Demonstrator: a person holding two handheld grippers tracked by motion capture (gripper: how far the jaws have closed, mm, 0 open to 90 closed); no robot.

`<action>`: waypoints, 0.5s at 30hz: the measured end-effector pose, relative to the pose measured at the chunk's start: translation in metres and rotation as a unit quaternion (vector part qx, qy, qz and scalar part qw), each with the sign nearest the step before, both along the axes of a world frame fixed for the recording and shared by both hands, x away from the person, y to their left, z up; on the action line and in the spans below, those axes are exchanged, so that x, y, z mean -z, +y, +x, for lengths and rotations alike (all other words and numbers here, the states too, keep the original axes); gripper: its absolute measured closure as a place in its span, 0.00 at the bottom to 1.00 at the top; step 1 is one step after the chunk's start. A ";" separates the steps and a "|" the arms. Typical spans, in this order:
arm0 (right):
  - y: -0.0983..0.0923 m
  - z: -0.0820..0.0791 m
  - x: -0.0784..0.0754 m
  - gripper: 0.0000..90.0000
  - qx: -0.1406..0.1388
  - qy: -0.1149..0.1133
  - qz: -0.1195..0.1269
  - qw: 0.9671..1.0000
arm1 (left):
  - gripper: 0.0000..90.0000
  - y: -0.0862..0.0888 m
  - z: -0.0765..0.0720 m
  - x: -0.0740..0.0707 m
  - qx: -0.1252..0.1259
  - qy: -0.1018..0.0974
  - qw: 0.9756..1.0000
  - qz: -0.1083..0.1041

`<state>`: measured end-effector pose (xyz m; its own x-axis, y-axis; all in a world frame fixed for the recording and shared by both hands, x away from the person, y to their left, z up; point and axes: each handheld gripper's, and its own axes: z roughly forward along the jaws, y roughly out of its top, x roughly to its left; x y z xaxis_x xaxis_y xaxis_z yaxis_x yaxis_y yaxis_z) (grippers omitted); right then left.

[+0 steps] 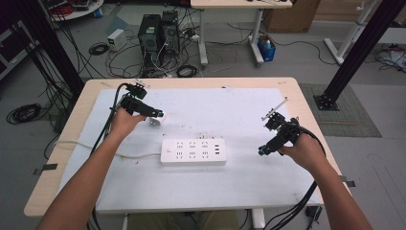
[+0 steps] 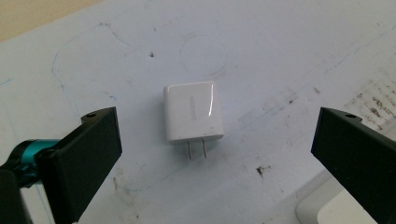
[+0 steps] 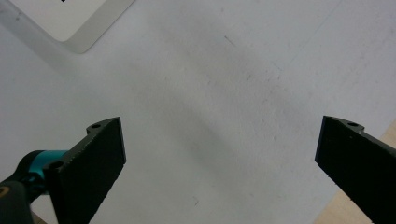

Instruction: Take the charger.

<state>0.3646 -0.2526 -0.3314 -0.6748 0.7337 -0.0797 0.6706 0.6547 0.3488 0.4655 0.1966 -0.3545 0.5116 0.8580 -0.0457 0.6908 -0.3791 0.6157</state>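
A small white plug-in charger (image 2: 192, 112) lies flat on the white mat, its two metal prongs pointing toward the camera of the left gripper view. In the high view the charger (image 1: 156, 120) peeks out just under my left gripper (image 1: 158, 115). That gripper (image 2: 215, 154) hovers over it, open, jaws wide on either side and not touching it. A white power strip (image 1: 193, 151) with several sockets lies at the mat's centre. My right gripper (image 1: 262, 150) hangs right of the strip, open and holding nothing; the same gripper (image 3: 219, 158) looks down at bare mat, the strip's corner (image 3: 74, 21) showing at top left.
The white mat (image 1: 201, 182) covers most of the wooden table (image 1: 57, 153). The strip's white cord (image 1: 86, 146) runs off to the left. Black cables trail from both grippers. Beyond the table stand computer towers (image 1: 158, 33) and tangled floor cables.
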 end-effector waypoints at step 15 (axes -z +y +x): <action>-0.001 -0.001 0.000 0.01 -0.001 -0.008 0.000 1.000 | 0.02 -0.014 0.022 0.039 -0.013 0.010 1.000 0.002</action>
<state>0.3638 -0.2531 -0.3309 -0.6753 0.7318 -0.0912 0.6629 0.6566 0.3599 0.4880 0.1823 -0.3932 0.4872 0.8717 -0.0530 0.7135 -0.3623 0.5997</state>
